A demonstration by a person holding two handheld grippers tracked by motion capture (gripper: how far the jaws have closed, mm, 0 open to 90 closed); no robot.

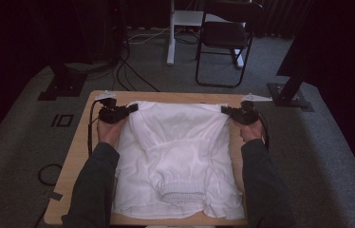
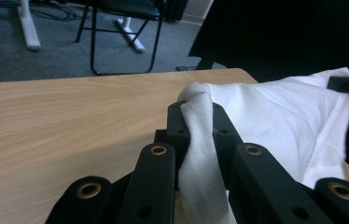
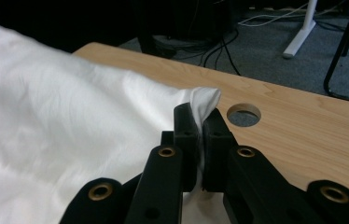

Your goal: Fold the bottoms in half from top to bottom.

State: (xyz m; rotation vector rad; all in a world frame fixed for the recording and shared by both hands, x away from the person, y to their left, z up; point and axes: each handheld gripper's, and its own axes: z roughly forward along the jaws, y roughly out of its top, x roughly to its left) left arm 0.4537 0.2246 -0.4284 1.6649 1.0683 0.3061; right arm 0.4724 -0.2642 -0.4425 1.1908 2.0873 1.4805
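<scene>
High view: wood worktop [image 1: 83, 142] on grey carpet, black chair [image 1: 225, 35] behind, dark room. White garment [image 1: 178, 152] spread on it, far corners pinched by left gripper [image 1: 130, 108] & right gripper [image 1: 225, 110] fingers; near hem cut off.

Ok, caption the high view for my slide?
Both grippers, left and right, pinch the white garment's far corners over the wooden table.

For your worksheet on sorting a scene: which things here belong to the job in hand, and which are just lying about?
In the job: white garment; left gripper; right gripper; table.
Lying about: black chair; floor cables; white stand leg.
</scene>
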